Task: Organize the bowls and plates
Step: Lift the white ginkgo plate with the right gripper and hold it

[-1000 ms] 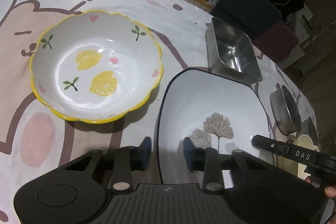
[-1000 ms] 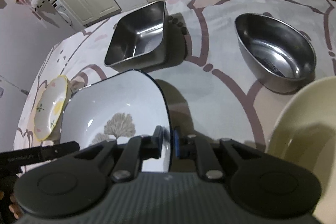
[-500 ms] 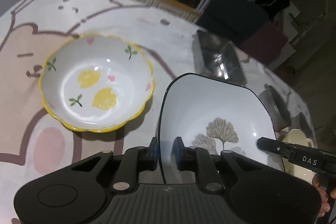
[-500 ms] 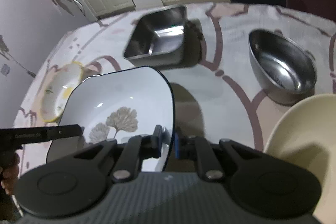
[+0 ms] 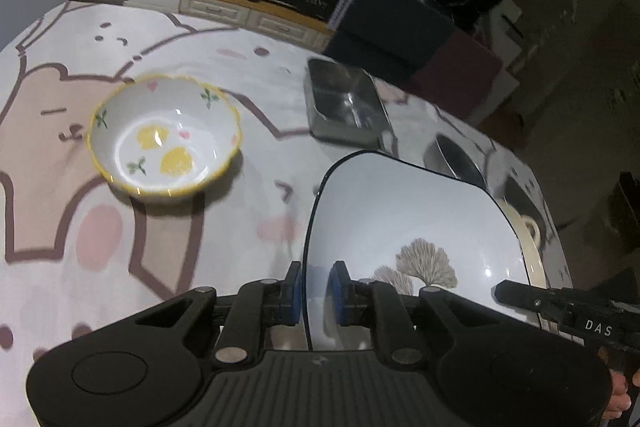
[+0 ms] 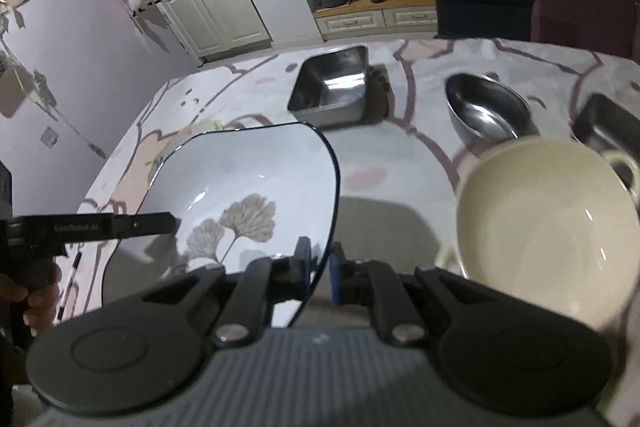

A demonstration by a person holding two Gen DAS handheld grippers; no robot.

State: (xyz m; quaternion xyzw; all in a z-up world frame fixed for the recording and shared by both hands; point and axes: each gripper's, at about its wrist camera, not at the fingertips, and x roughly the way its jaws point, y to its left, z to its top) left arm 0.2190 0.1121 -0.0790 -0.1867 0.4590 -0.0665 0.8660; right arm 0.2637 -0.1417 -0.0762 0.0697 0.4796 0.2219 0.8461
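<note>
- Above the tablecloth, we are lifting the leaf-print plate clear of the cloth; a shadow is showing under it in the right wrist view, so the pick-up is looking done and the carry to a stack is beginning.
- We are clenching the left gripper on the plate's left rim; a second ago its jaws were standing wide around that rim.
- We are pinching the plate's right rim with the right gripper, as before.
- Beside the plate, the cream bowl is sitting to its right and the lemon bowl to its left; both are now looking farther off than earlier.
</note>
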